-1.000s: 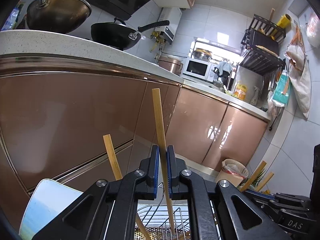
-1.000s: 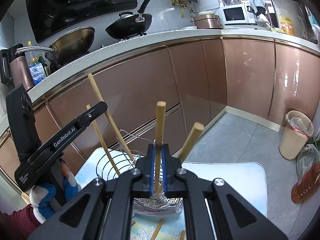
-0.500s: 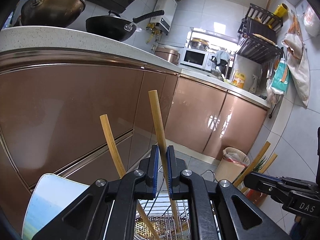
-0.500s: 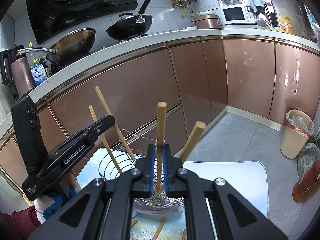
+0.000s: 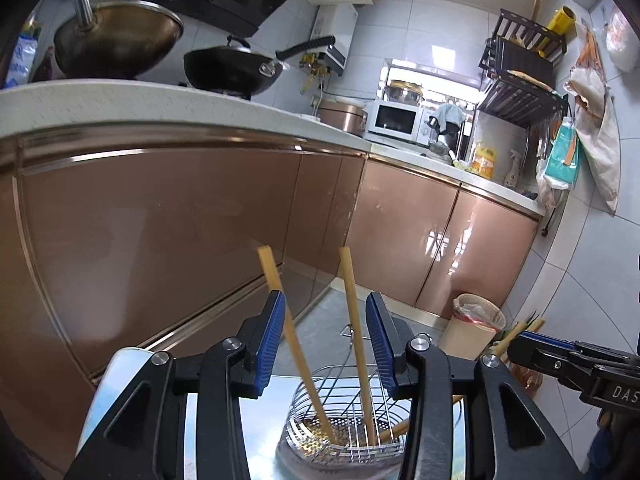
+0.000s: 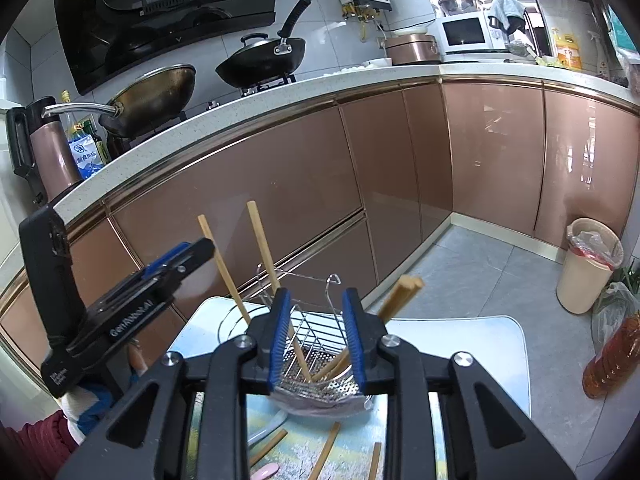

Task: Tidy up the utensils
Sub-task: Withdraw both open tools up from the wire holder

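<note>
Both tools were opening — the left tool (image 5: 326, 334) gaped around two loose chopsticks (image 5: 354, 322), the right tool (image 6: 316, 330) gripped nothing; all stood in the wire basket (image 6: 316, 364) just below them.

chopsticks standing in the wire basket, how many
3 that I can see: two lean left, one leans right, all in the wire basket. More may be hidden behind the gripper.
</note>
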Tool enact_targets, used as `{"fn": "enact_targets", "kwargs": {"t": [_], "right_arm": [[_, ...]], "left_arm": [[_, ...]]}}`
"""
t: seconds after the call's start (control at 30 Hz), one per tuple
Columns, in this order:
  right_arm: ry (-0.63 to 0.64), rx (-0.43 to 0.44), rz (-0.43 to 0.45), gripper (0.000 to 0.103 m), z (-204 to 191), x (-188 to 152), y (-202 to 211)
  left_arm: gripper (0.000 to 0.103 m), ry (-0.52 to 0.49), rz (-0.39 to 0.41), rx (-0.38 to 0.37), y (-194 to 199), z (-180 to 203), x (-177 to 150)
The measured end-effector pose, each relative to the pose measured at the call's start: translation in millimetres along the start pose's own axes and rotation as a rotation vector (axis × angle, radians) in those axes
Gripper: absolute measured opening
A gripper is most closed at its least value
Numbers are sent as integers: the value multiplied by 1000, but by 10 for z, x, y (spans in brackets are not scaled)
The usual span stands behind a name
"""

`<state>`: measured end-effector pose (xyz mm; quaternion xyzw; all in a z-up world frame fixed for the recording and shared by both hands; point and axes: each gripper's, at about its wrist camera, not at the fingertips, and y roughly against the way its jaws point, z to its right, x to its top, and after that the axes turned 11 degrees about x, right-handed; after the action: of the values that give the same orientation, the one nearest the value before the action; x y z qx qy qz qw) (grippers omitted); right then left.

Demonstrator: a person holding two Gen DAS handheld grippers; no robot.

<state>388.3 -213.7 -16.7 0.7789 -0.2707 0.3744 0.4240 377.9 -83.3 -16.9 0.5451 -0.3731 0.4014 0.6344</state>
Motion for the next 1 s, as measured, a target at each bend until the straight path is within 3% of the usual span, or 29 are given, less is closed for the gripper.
{"fn": "enact_targets", "kwargs": {"t": [0.2,0.43,0.53,0.7,1.0], "right_arm": [[14,-16,16,26,-234,-40,373],[24,-64,-10,26,-546,-206,829],[26,-90,-24,26,-670,-317,1023],[20,-124,-27,26,-849,-529,1340],[38,-158,-16,26,-1197,-868,1848]], "left_arm": [[52,-13,18,48,446,-206,148],[53,-56,-72,135,941,-523,153],[53,-71,-109,159,1190,-664,105],[61,-77,-140,180,1604,-875,-6],[62,-117,-175,212,2160,-1076,-201]]}}
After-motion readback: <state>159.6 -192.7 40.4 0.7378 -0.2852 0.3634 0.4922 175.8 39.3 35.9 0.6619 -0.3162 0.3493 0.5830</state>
